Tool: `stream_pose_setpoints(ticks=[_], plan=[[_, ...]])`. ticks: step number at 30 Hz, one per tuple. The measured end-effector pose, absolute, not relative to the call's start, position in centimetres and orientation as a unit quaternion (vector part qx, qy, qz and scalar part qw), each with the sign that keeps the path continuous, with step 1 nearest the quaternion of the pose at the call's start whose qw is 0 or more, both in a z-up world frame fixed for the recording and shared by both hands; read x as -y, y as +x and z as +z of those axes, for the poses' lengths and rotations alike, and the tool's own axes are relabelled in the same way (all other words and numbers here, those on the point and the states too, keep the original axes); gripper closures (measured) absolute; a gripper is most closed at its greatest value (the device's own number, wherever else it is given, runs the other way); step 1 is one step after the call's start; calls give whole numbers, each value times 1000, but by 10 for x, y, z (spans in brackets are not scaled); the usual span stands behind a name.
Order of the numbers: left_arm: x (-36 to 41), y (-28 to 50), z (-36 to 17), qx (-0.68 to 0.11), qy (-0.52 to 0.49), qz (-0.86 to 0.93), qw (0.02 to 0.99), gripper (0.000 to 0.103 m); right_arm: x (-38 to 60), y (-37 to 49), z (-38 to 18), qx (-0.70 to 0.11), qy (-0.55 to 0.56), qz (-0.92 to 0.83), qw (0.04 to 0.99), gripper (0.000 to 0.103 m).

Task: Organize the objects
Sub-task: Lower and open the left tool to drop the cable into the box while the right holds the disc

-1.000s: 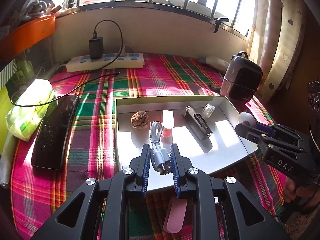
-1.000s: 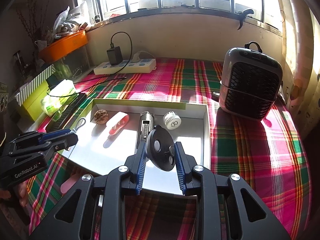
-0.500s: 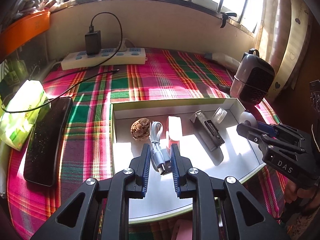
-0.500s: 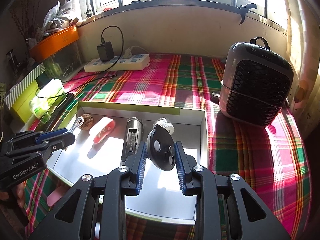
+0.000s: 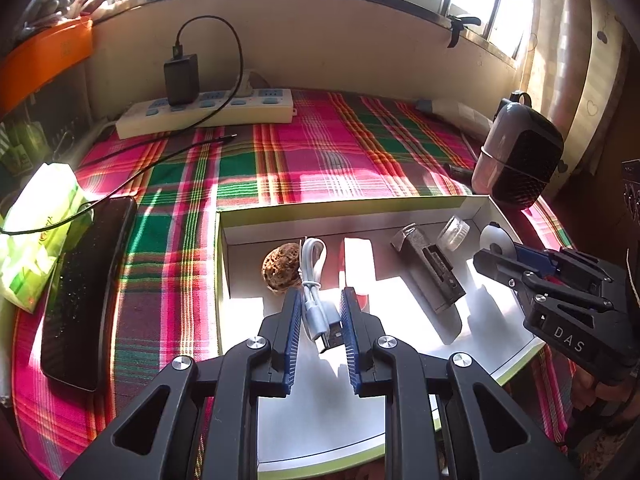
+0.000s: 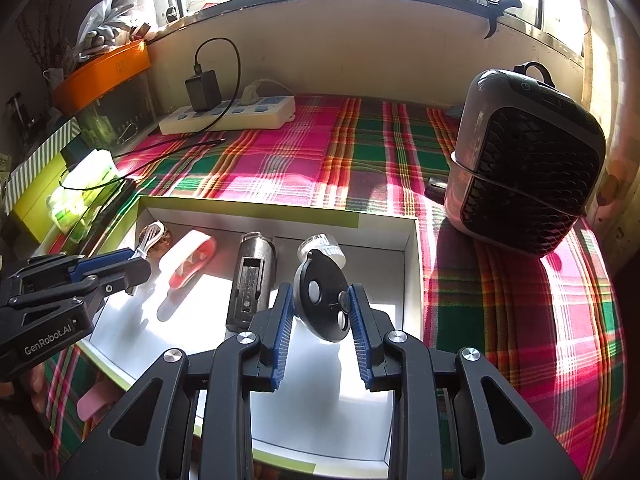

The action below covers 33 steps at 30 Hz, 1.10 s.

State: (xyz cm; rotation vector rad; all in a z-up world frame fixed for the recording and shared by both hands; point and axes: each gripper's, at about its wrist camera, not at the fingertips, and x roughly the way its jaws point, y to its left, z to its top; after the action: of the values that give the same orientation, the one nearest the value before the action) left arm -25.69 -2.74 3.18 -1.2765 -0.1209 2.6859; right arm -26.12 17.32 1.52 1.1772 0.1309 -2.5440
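A white tray (image 5: 472, 208) sits on the plaid cloth (image 5: 312, 152). Above it the right gripper (image 6: 320, 312) is clamped on a black round disc (image 6: 320, 300), and the left gripper (image 5: 320, 312) pinches a folded white USB cable (image 5: 314, 292), both over the tray

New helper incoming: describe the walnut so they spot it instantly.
Find the shallow white box on the plaid cloth. Along its back wall lies a row of items; the walnut sits at the far left end, beside the white cable. It is the only brown, wrinkled, round thing.
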Motion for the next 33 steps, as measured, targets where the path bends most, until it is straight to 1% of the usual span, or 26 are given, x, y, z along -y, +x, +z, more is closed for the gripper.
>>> stream_pose_setpoints(ticks=[17, 33], plan=[[29, -267, 26, 31, -432, 898, 73, 85, -170, -267, 10, -66, 412, -895, 155, 74], [28, -269, 22, 30, -437, 896, 66, 85, -171, -273, 2, -59, 420, -893, 153, 74]])
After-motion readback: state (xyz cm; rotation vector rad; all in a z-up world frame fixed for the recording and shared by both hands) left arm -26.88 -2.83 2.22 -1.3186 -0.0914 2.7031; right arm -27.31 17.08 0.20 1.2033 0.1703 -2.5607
